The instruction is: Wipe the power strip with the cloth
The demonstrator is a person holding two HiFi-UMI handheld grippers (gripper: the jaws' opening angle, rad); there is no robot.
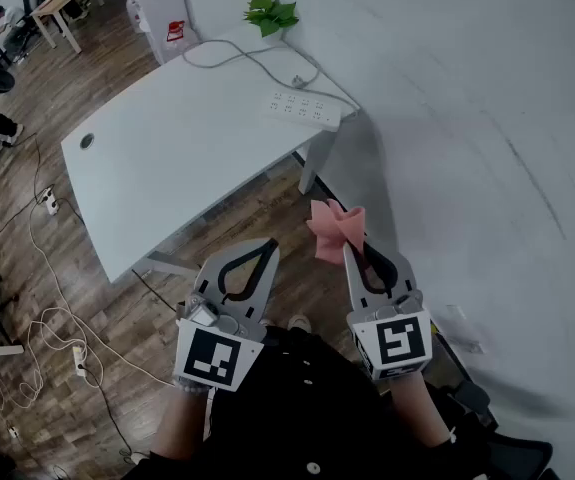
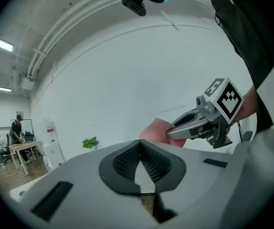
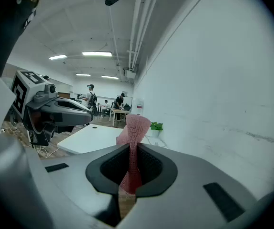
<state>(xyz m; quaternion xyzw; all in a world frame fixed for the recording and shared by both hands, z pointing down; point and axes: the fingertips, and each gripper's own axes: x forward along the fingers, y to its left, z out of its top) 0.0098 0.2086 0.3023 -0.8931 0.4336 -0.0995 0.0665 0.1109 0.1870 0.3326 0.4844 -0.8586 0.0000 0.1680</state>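
A white power strip [image 1: 305,109] lies at the far right end of the white table [image 1: 167,158], with its cable running back toward the wall. Well short of the table, over the wooden floor, my right gripper [image 1: 352,250] is shut on a pink cloth [image 1: 332,226]. The cloth [image 3: 135,137] stands up between the jaws of the right gripper [image 3: 132,152] in its own view. My left gripper [image 1: 269,244] is beside it, shut and holding nothing. Its jaws meet in the left gripper view, where the left gripper [image 2: 139,146] faces the wall and the cloth [image 2: 155,130] shows beyond it.
A small green plant [image 1: 271,13] stands at the table's far corner by the wall. A white cabinet [image 1: 162,8] is behind the table. Cables and another power strip [image 1: 51,202] lie on the floor at left. People sit at desks [image 1: 62,3] far back.
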